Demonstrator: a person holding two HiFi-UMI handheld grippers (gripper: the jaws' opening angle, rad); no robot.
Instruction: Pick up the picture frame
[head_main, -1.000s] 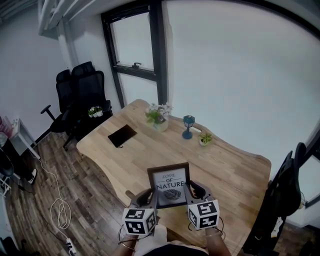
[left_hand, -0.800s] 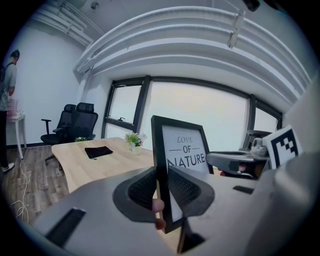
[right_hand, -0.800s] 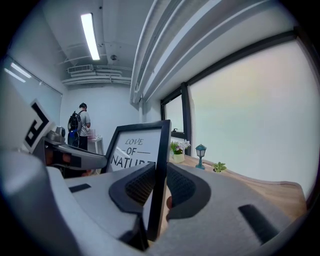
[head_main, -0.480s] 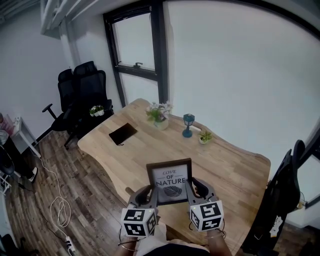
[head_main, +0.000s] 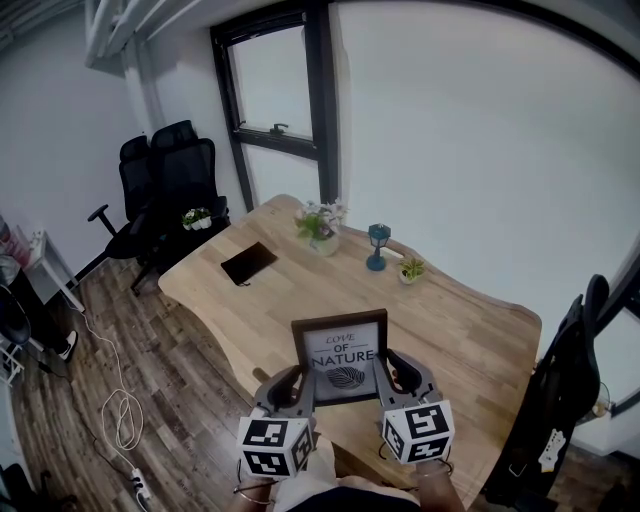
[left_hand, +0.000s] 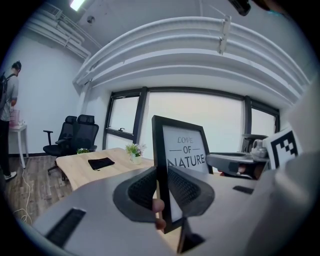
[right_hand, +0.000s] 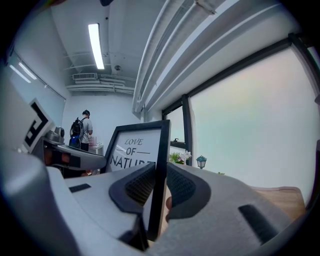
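Head view shows the black picture frame (head_main: 340, 356) held upright over the wooden table's (head_main: 475, 335) near side, left gripper (head_main: 299, 386) clamped on its left edge, right gripper (head_main: 391, 373) clamped on its right edge

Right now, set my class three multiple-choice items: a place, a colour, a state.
1. Where does the black pouch lie? A on the table; B on the floor; C on a chair.
2. What colour is the lantern? A red; B blue; C yellow.
3. How is the picture frame held? A by one gripper; B by nothing; C by the left gripper and right gripper, at opposite edges.
1 A, it lies on the wood; 2 B, its body is blue; 3 C, each gripper view shows jaws clamping an edge.
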